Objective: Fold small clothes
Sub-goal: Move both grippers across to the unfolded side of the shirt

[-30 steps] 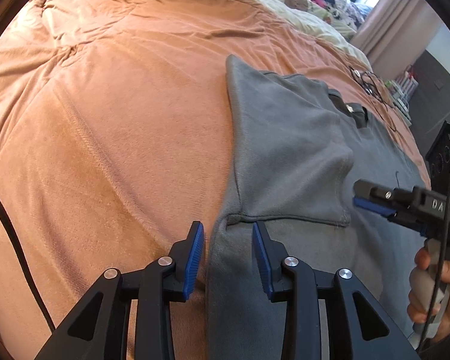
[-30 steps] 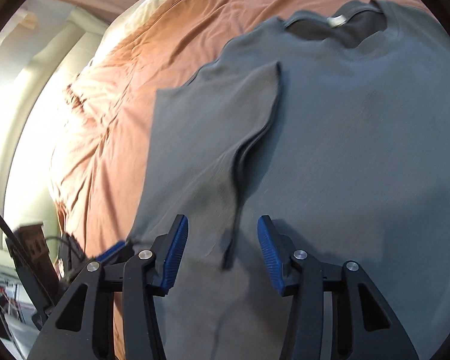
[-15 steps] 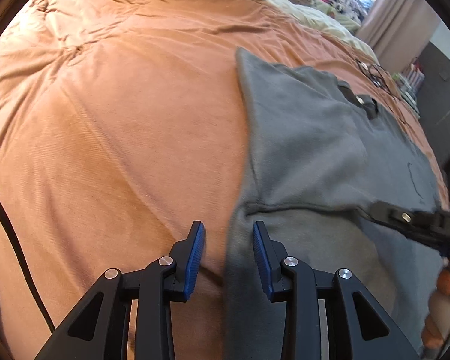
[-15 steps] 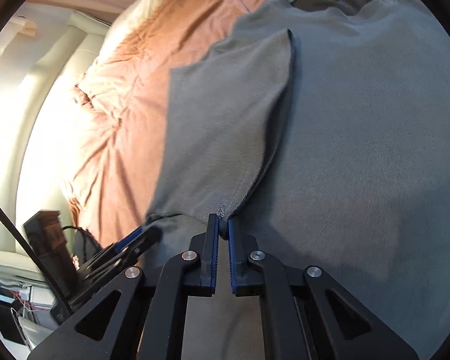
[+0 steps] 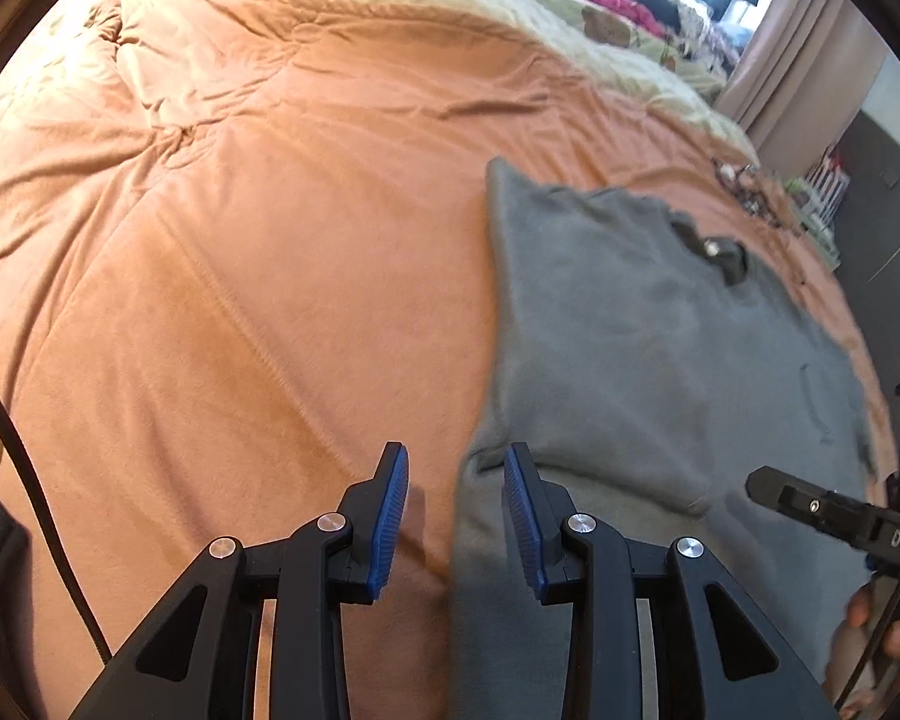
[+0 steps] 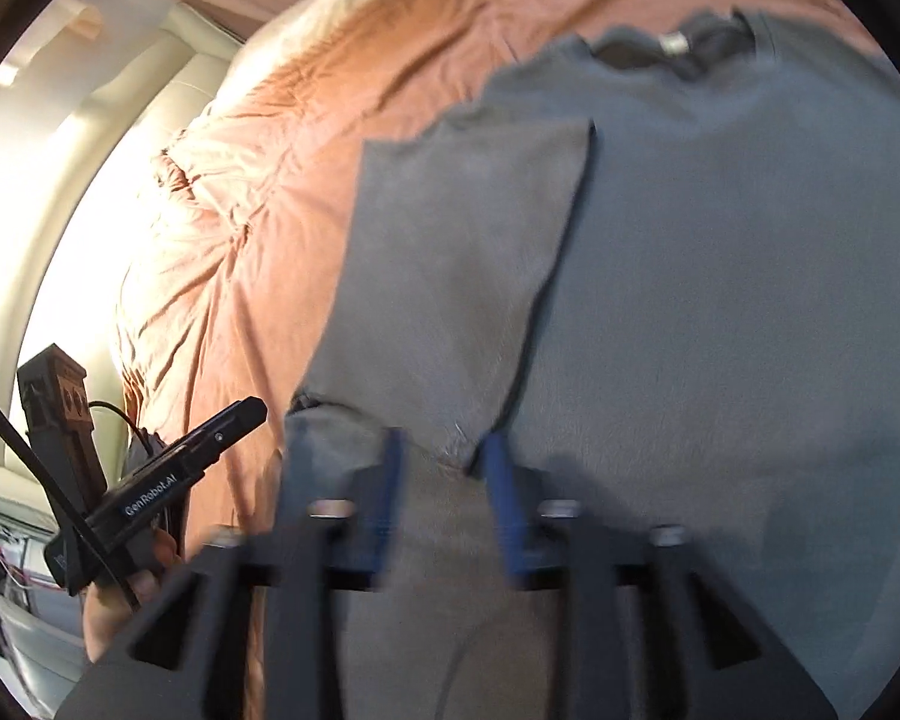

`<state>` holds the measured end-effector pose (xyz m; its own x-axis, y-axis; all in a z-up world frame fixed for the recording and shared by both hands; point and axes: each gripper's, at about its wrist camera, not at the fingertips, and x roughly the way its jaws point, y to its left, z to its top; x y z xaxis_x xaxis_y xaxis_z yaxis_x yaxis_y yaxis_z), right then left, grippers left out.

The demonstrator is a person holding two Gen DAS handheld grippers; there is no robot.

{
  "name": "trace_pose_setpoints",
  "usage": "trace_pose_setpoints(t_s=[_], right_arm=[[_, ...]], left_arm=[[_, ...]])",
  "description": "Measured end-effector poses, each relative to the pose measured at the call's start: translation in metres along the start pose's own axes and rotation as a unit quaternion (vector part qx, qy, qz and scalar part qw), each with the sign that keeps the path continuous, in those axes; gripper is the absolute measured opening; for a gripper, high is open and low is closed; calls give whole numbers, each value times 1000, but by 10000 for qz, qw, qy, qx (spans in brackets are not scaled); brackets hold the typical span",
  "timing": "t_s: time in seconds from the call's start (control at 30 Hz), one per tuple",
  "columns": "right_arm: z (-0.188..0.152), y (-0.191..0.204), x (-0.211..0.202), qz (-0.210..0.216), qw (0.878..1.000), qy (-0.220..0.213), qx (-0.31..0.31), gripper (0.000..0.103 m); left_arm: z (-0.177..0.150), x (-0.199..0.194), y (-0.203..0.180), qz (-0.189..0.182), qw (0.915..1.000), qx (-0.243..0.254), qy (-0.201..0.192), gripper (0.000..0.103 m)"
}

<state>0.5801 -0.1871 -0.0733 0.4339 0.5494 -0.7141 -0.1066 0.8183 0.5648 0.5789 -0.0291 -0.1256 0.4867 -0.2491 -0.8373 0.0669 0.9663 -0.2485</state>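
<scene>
From the left wrist, the grey shirt (image 5: 648, 348) lies flat on the orange blanket (image 5: 240, 300); the left gripper (image 5: 455, 504) hovers partly open and empty over the shirt's near-left edge, which runs up between its jaws; the shirt's right side is cut off. From the right wrist, the right gripper (image 6: 438, 468) is blurred; its jaws have just been opening, the folded-in sleeve's corner (image 6: 459, 438) lying loose between them, unpinched.

1. The grey shirt (image 5: 618, 348) is showing soft, matt knit cloth.
2. Under the shirt, the orange blanket (image 5: 258, 276) is looking velvety and faintly sheened.
3. The left claw (image 5: 455, 516) is showing matt black plastic, ribbed blue pads (image 5: 390, 510).
</scene>
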Motion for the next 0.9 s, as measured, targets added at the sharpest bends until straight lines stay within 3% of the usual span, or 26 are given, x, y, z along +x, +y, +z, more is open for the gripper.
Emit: trace_pose_setpoints(t_s=[0.17, 0.3, 0.37, 0.47, 0.53, 0.7, 0.9], right_arm=[[1, 3, 14, 98, 9999, -71, 57, 43], [-2, 3, 32, 114, 9999, -58, 89, 26], [-6, 4, 44, 95, 9999, 54, 43, 22], [-11, -2, 52, -156, 9997, 195, -76, 21], [-10, -1, 53, -412, 9989, 149, -190, 11], [-10, 1, 23, -561, 9983, 21, -158, 12], [-19, -5, -35, -635, 9975, -223, -198, 15]], left_arm=[[7, 19, -11, -73, 9998, 65, 153, 36], [6, 35, -16, -33, 9997, 103, 228, 36], [6, 42, -16, 82, 9995, 104, 287, 36], [5, 51, -11, 324, 9987, 87, 371, 37], [6, 53, -6, 347, 9985, 7, 422, 39], [10, 41, -4, 676, 9968, -116, 414, 38], [9, 3, -12, 501, 9984, -156, 204, 39]])
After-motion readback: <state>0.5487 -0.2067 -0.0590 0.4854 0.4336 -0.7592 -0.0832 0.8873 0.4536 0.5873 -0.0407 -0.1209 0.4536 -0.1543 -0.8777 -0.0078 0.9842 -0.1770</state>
